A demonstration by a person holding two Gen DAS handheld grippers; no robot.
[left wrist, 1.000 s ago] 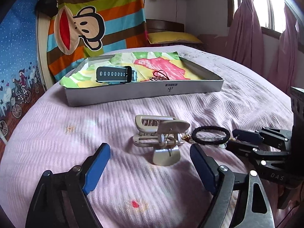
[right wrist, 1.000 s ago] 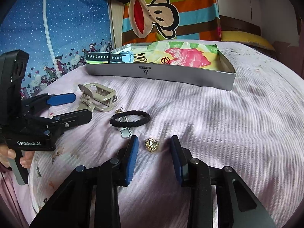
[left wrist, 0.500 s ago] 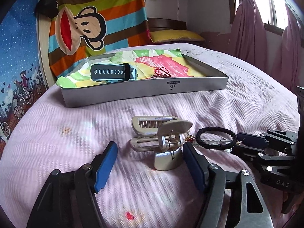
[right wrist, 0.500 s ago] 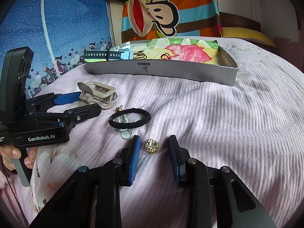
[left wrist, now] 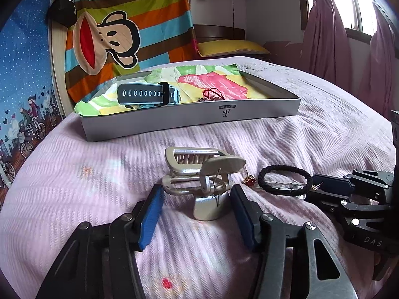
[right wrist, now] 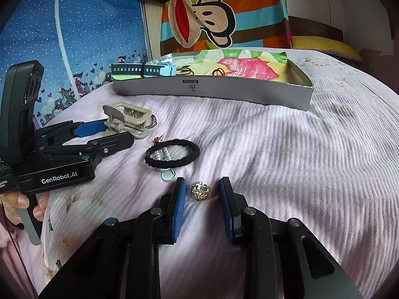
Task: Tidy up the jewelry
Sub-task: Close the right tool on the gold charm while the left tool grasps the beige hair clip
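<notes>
left gripper (left wrist: 197,194) closing, right gripper (right wrist: 202,190) ajar

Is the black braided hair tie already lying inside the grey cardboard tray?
No, the black braided hair tie lies on the pink bedspread, well in front of the grey cardboard tray.

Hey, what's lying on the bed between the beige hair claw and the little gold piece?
The black hair tie, with a small silver clip under its near edge; the right wrist view shows hair claw and gold piece.
</notes>
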